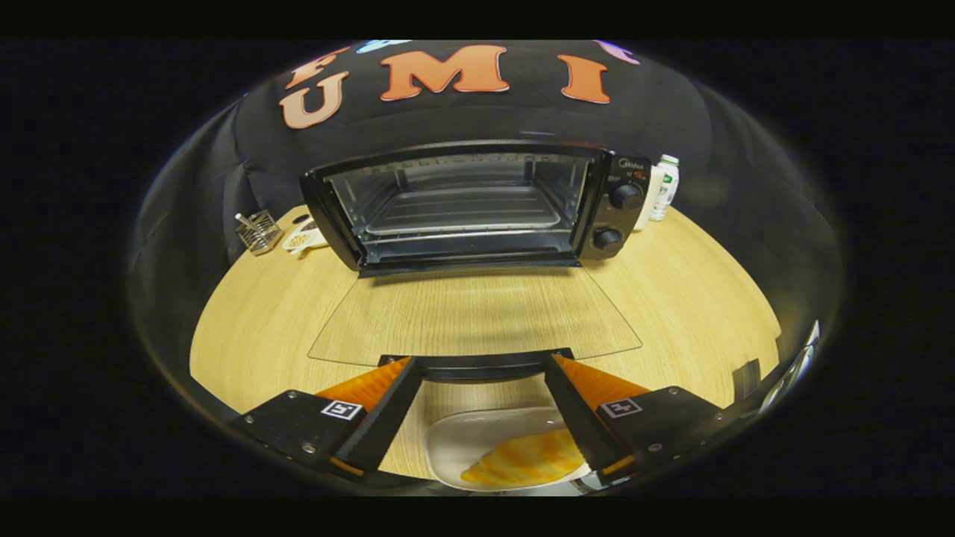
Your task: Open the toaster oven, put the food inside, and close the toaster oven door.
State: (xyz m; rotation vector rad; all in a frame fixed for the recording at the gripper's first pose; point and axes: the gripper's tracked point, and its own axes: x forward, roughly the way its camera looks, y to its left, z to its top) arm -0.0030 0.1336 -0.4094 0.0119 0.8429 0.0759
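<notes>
The black toaster oven stands at the back of the wooden table with its cavity showing a wire rack and tray inside. Its glass door lies folded down flat toward me, and the dark handle runs along the door's near edge. My gripper is open, with its fingertips spread wide at the two ends of that handle. Below and between the fingers sits a white plate with a yellow-orange striped piece of food on it.
Two knobs are on the oven's right panel. A white bottle stands to the right of the oven. To its left are a wire holder and a small white dish.
</notes>
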